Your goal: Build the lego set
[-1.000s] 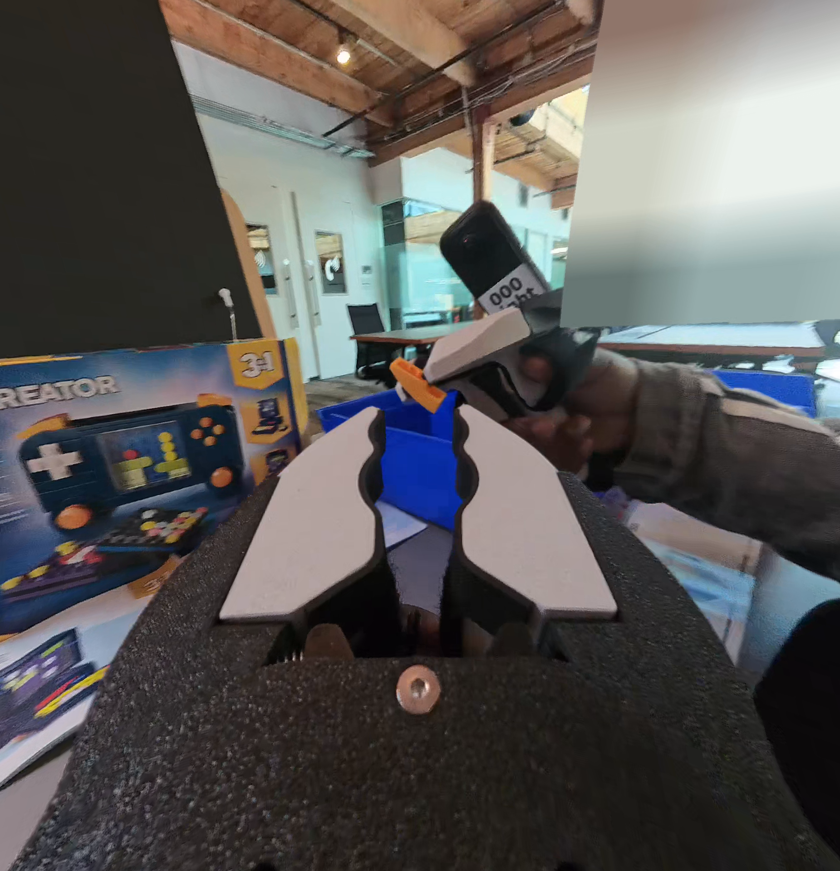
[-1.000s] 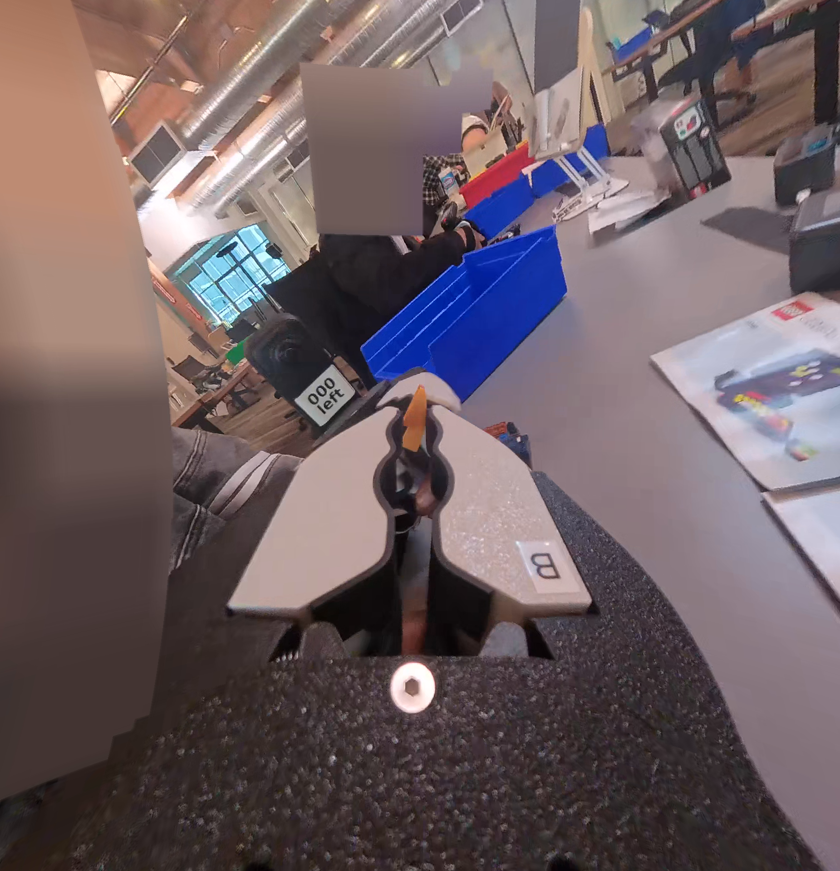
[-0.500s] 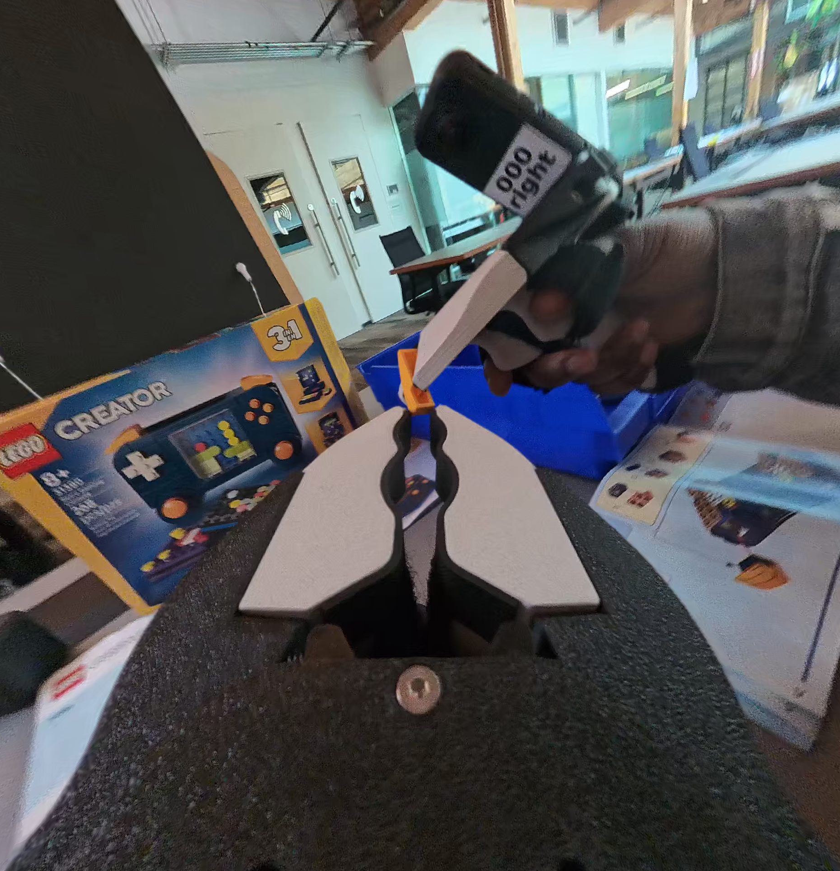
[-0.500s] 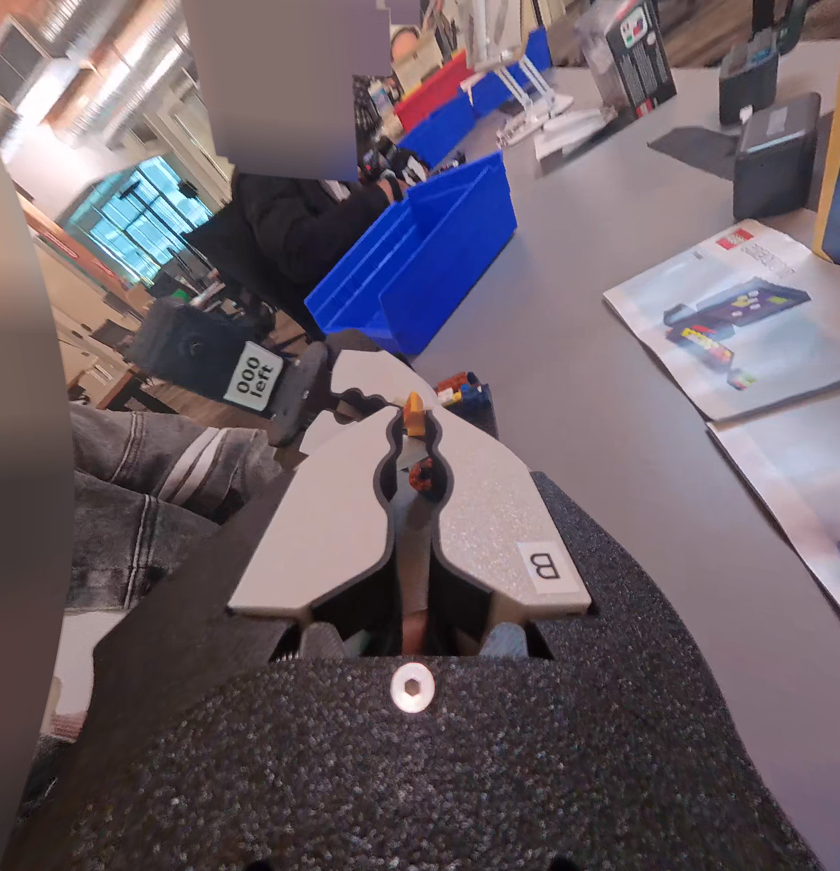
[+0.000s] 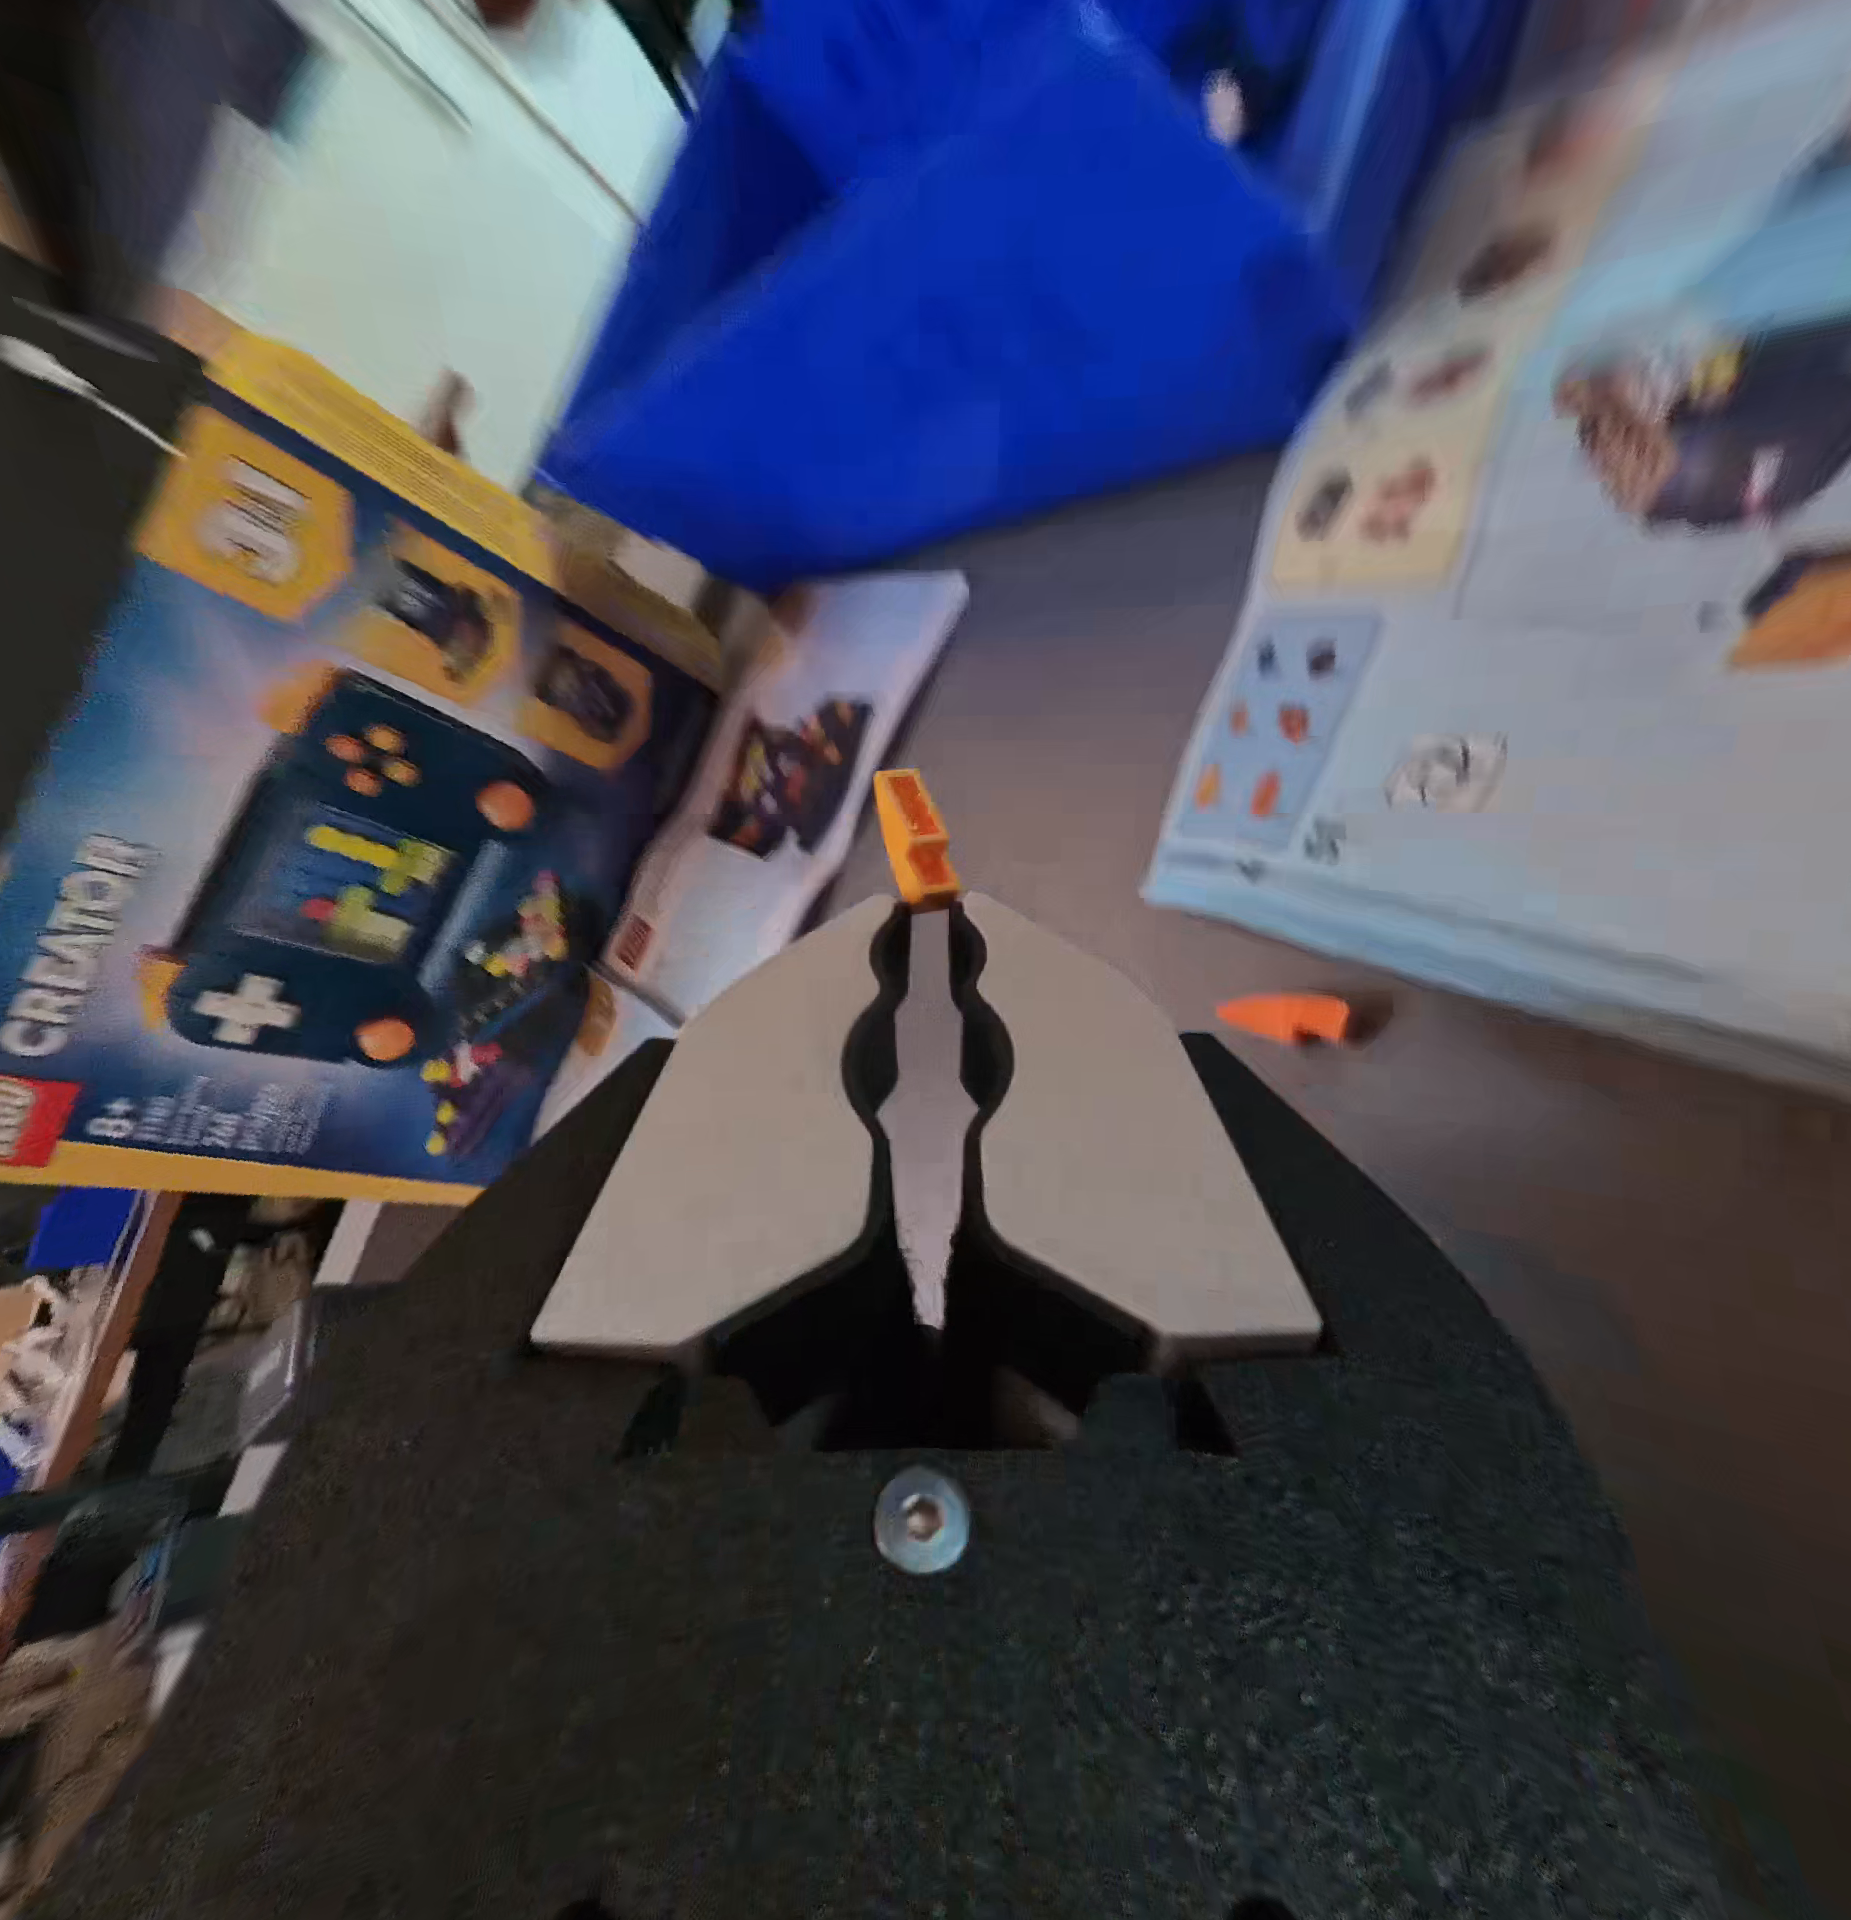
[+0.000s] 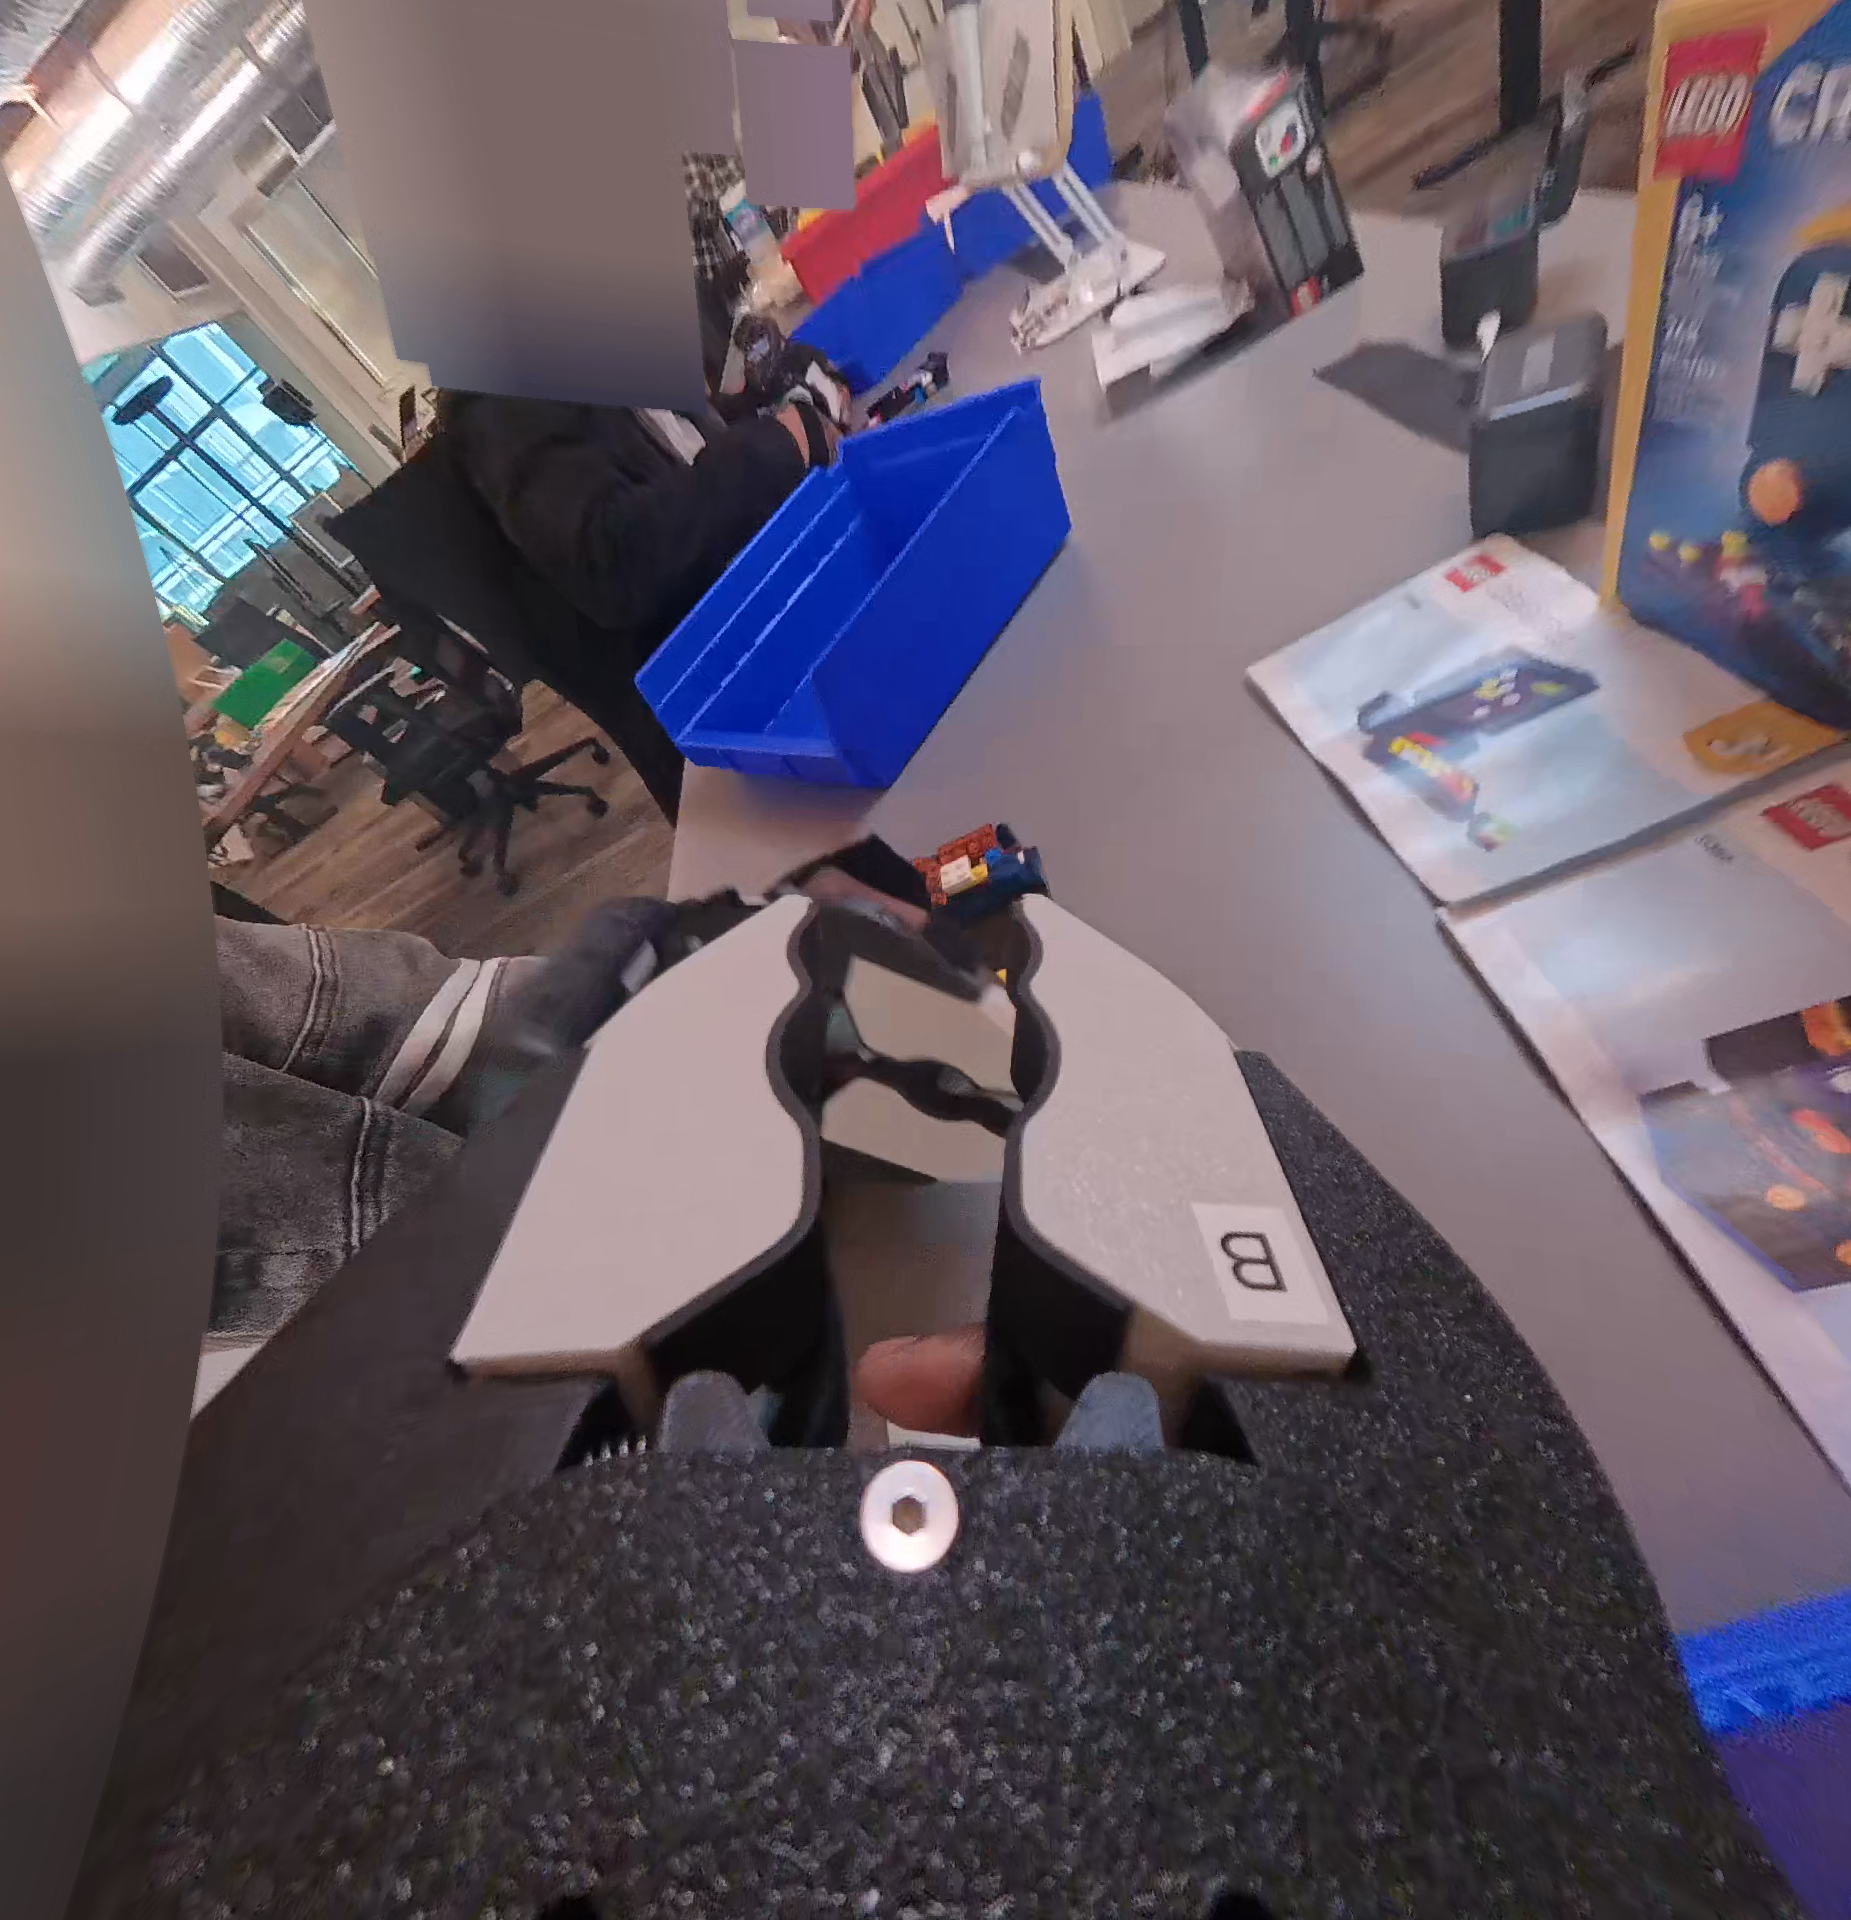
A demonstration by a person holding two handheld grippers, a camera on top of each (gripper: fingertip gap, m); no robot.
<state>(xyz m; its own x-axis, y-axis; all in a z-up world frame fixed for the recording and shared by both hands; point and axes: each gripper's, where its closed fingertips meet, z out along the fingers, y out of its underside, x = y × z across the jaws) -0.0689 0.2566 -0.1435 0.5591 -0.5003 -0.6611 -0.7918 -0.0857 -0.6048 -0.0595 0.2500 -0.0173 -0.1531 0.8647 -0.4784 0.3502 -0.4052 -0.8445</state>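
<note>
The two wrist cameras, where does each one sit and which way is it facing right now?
Left wrist view: on the left claw, looking down at the table, toy box and booklets; claw pinches an orange brick.
Right wrist view: on the right claw, facing across the table; claw open, grey sleeve at left.
Shared: blue bin, toy box, booklets.

The left gripper point(image 5: 926, 902) has smooth matt grey plastic fingers point(image 5: 755, 1091) set in rough, grainy black foam, with a shiny metal screw point(image 5: 921, 1524). The orange brick point(image 5: 913, 840) pinched at its tips is glossy plastic. The tabletop point(image 6: 1212, 582) is smooth matt grey. The booklets point(image 6: 1472, 717) are glossy paper, the box point(image 5: 256, 810) printed card, the blue bin point(image 6: 879, 582) smooth plastic.
</note>
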